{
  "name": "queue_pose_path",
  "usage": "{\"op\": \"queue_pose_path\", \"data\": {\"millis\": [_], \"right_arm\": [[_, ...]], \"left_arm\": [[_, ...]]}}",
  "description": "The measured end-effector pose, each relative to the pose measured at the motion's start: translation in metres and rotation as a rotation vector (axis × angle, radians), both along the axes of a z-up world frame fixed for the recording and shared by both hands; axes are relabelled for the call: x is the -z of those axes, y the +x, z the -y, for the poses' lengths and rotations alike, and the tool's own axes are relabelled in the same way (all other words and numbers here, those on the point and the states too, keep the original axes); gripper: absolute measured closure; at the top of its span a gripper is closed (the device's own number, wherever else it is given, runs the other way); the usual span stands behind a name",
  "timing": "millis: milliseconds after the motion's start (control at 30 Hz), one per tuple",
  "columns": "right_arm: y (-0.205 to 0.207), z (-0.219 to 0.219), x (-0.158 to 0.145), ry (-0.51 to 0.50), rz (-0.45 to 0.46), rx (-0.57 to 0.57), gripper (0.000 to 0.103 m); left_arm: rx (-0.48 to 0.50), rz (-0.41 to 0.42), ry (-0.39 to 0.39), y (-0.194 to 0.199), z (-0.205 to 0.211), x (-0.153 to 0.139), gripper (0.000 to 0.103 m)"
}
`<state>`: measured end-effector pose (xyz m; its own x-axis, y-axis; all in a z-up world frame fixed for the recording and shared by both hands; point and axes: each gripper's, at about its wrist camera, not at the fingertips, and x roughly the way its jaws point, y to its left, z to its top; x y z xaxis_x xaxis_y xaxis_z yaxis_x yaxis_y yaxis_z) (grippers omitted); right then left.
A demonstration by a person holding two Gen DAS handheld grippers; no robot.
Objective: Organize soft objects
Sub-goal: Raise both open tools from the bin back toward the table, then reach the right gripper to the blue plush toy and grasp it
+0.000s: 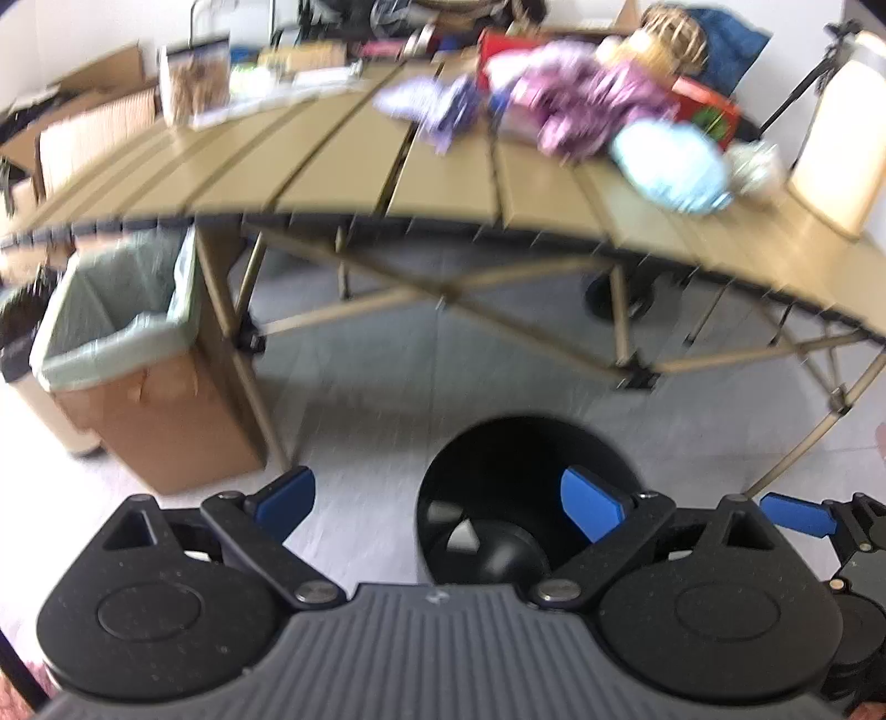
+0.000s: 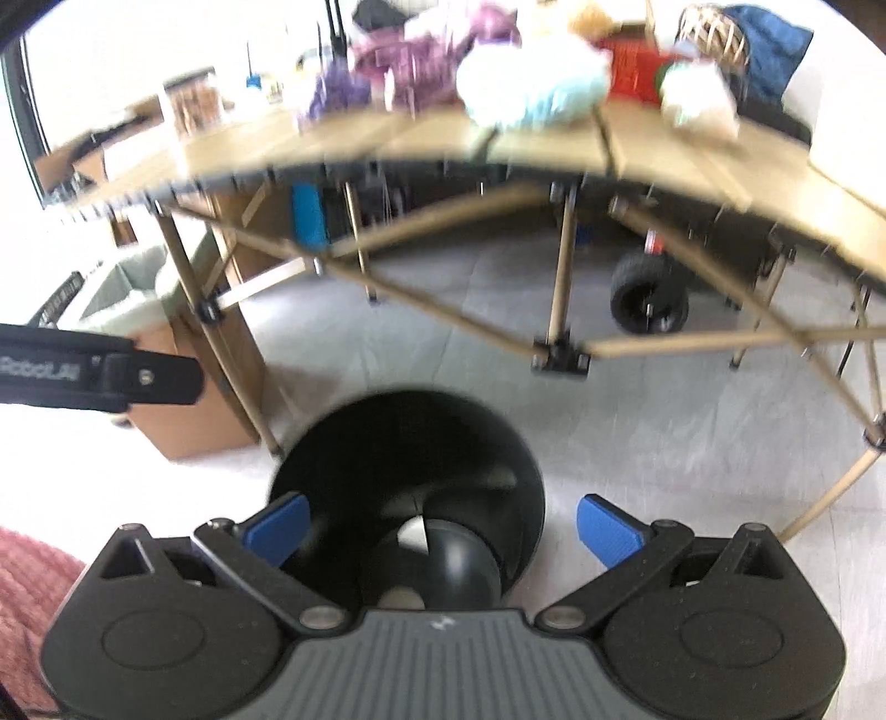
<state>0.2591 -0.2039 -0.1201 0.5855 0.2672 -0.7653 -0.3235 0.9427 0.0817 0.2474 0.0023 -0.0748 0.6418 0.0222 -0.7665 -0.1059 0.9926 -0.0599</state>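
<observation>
Soft things lie on the far right part of a tan slatted folding table: a pale blue plush, a pink-purple patterned cloth, a lilac cloth and a small white plush. The right wrist view shows the same pale blue plush, the purple cloths and the white plush. Both grippers hang low over the floor, well short of the table. My left gripper is open and empty. My right gripper is open and empty too. Both views are motion-blurred.
A black round stool base stands on the floor under the grippers. A cardboard box with a pale liner sits by the table's left leg. A red box, a wicker basket and a wheel under the table are visible.
</observation>
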Motion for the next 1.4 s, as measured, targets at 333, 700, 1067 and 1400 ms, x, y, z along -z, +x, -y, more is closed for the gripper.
{"op": "queue_pose_path", "data": {"millis": [333,700,1067,1400], "right_arm": [[-0.011,0.036,-0.058,0.054,0.231,0.037,0.0],[0.002,0.055,-0.108,0.116,0.442,0.107,0.0],[0.043,0.038,-0.13,0.178,0.568,0.146,0.0],[0.114,-0.002,-0.104,0.081,0.501,0.159,0.0]], "left_arm": [[0.002,0.194,0.021,-0.008,0.013,-0.059,0.003],[-0.047,0.384,-0.014,0.008,0.009,-0.114,0.0],[-0.108,0.465,-0.086,0.047,-0.015,-0.132,0.0],[-0.158,0.441,-0.156,0.083,-0.036,-0.113,0.0]]}}
